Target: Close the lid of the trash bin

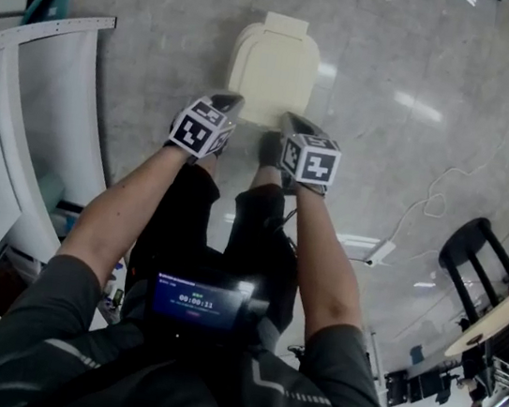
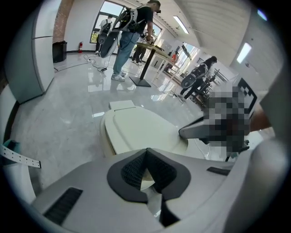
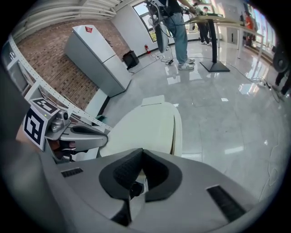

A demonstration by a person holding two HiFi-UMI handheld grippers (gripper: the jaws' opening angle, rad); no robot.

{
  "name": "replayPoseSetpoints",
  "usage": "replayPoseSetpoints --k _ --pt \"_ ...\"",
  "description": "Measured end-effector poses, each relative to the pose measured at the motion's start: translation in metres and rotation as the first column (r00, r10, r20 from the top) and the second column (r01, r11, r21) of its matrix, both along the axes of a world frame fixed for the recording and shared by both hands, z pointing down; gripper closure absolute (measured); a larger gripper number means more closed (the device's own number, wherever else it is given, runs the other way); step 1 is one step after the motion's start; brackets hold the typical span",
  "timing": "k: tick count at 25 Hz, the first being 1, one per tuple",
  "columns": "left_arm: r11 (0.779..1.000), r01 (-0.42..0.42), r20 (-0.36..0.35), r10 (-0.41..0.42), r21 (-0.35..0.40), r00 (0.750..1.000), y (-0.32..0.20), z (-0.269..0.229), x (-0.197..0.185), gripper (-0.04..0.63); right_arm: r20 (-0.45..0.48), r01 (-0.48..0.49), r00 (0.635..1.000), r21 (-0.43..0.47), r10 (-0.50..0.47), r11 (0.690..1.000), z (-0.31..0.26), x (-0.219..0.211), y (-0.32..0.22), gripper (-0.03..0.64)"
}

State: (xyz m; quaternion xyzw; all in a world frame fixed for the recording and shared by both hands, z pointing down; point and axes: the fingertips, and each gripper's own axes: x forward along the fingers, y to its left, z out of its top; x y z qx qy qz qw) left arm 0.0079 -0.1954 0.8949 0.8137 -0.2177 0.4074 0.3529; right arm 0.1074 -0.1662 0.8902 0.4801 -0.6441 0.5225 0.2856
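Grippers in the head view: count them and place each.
2. The left gripper is by the bin's near-left edge, the right gripper by its near-right edge. None seems hidden.

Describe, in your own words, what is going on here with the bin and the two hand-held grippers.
A person stands over a cream trash bin on the pale floor, holding a gripper in each hand. The left gripper and the right gripper point side by side at the bin's near edge, each with its jaws together and nothing between them. The lid looks to lie flat on the bin, so the closing seems done or nearly so.
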Motion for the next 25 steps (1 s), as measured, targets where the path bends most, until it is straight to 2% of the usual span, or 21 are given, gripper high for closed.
replayPoseSetpoints --k 2,8,12,25 --pt "1.0 -0.009 0.022 0.009 -0.013 1.0 0.006 0.014 -0.001 0.603 0.003 -0.018 1.0 -0.028 0.018 0.999 0.014 0.0 0.008 0.606" --pt "0.998 0.034 0.045 -0.031 -0.047 0.998 0.016 0.041 -0.002 0.603 0.001 -0.033 0.999 -0.075 0.033 0.997 0.042 -0.002 0.021 0.606" --pt "0.998 0.042 0.073 -0.038 -0.054 0.997 0.019 0.053 -0.003 0.603 0.002 -0.014 1.0 -0.099 0.014 0.995 0.056 -0.002 0.028 0.606" --pt "0.989 0.117 0.099 -0.108 -0.086 0.989 0.025 0.069 -0.003 0.603 -0.011 0.041 0.999 -0.127 -0.043 0.991 0.073 -0.003 0.029 0.604"
